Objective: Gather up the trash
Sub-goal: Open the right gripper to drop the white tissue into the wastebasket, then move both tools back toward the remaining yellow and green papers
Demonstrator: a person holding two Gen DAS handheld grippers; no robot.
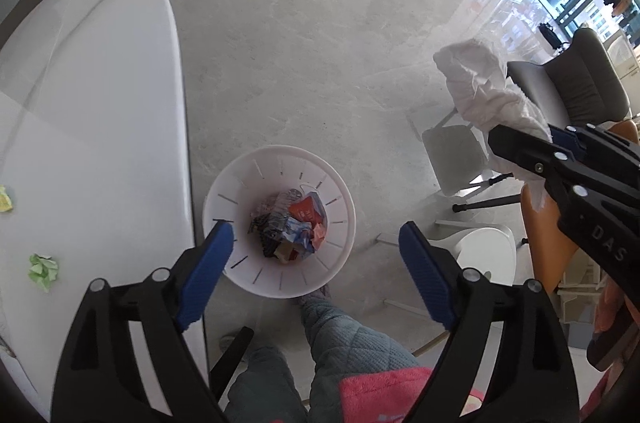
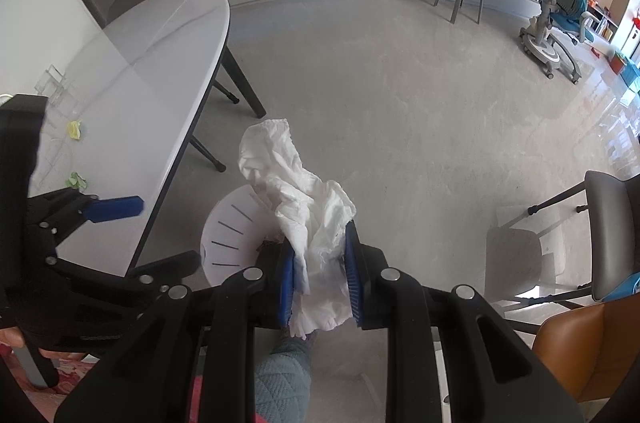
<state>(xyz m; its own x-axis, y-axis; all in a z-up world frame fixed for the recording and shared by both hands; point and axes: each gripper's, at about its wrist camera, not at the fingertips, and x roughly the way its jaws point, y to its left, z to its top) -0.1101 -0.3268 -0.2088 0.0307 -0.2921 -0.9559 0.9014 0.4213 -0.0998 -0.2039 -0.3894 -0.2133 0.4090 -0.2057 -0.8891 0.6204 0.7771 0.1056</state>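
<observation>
- Because the white bin (image 1: 280,223) stands on the floor just beside the desk (image 1: 92,127) edge, we hold both tools over it, pointing steeply down, so that anything let go falls inside.
- Left hand-held gripper (image 1: 316,263): jaws wide apart, nothing between the blue pads (image 1: 210,263). It hangs directly above the bin mouth; we judge this the release pose for a drop.
- Bin contents: a heap of crumpled wrappers (image 1: 292,227), red, blue and dark, lying at the bottom. We cannot tell which piece is the newest.
- Right hand-held gripper (image 2: 322,275): closed on a crumpled white tissue (image 2: 304,203), pinched at its lower part, the loose end standing free above the pads. In the left wrist view it sits off to the right of the bin, not yet over the opening, so we judge it must come in toward the rim before letting go.
- Left on the desk: a green paper wad (image 1: 43,271) and a yellow wad (image 1: 5,199), well apart from the bin; we count both as trash not yet collected.
- Risk noted: the tissue is light and may drift past the rim if dropped from the side.
</observation>
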